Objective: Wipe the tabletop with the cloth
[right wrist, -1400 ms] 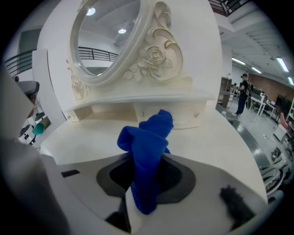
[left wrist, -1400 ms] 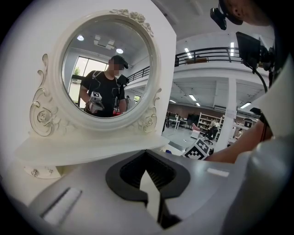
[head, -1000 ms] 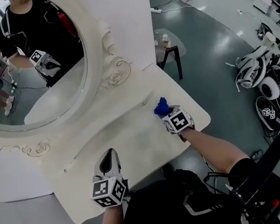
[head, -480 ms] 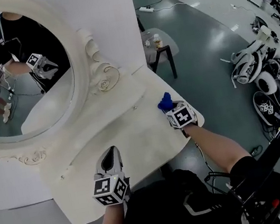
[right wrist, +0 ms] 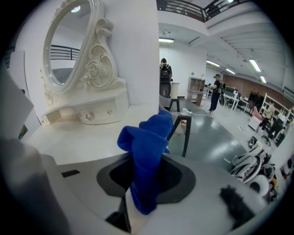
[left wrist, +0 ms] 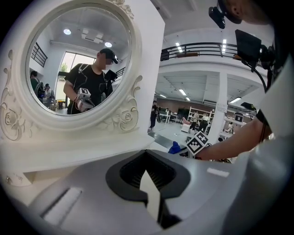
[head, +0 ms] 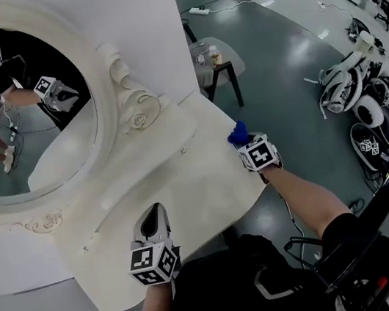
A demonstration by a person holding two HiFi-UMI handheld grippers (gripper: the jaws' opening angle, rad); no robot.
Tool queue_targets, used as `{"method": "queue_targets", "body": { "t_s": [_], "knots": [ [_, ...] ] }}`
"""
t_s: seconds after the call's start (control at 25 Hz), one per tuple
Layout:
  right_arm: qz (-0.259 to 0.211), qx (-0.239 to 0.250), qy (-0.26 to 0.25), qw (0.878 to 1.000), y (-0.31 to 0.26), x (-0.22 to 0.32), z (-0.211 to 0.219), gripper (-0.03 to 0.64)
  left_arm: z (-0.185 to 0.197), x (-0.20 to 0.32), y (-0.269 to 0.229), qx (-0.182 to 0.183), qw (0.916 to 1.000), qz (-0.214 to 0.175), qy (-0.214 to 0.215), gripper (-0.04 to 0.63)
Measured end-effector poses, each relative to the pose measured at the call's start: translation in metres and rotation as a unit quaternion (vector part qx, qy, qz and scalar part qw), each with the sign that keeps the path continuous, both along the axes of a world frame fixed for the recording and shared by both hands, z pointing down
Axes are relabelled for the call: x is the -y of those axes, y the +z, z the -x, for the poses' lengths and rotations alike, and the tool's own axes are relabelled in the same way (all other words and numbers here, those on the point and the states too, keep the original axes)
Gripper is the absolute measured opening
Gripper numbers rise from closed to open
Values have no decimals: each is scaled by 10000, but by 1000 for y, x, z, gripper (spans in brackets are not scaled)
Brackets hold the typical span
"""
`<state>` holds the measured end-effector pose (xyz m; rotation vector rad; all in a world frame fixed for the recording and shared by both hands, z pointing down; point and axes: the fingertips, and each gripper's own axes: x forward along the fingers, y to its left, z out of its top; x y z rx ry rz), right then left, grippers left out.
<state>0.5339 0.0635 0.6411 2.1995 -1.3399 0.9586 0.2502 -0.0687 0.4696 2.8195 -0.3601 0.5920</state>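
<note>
The blue cloth (head: 236, 135) is bunched up between the jaws of my right gripper (head: 246, 143), which is shut on it. It sits at the far right edge of the white tabletop (head: 162, 183). In the right gripper view the cloth (right wrist: 147, 151) stands up out of the right gripper (right wrist: 138, 209) and hides the table just ahead. My left gripper (head: 153, 224) hovers over the table's near edge, shut with nothing in it. From the left gripper (left wrist: 149, 195), the cloth (left wrist: 174, 148) shows far off to the right.
An ornate oval mirror (head: 18, 107) rises behind the tabletop, with carved scrollwork (head: 139, 116) at its base. A small round side table (head: 219, 64) with a bottle stands on the floor past the right edge. Gear lies on the floor at the right (head: 360, 103).
My right gripper has slid the cloth rightward and a little farther away, out to the table's right edge. The left gripper has stayed where it was.
</note>
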Motion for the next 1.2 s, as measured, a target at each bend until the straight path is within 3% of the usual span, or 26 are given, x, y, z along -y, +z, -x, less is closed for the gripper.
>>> {"method": "queue_targets", "body": {
  "t_s": [0.56, 0.76, 0.96, 1.2],
  "knots": [
    [-100, 28, 825, 9965, -1, -28, -32, 123, 8, 7, 0, 68, 10000, -5, -61, 9],
    [-182, 64, 1499, 9885, -12, -45, -48, 123, 19, 8, 5, 42, 9999, 100, -35, 9],
    [-543, -120, 1160, 9917, -54, -23, -16, 123, 51, 23, 1, -118, 9997, 89, -187, 9],
    [-1050, -217, 139, 9941, -107, 58, 81, 123, 108, 49, 0, -258, 9978, 188, -585, 9]
  ]
}}
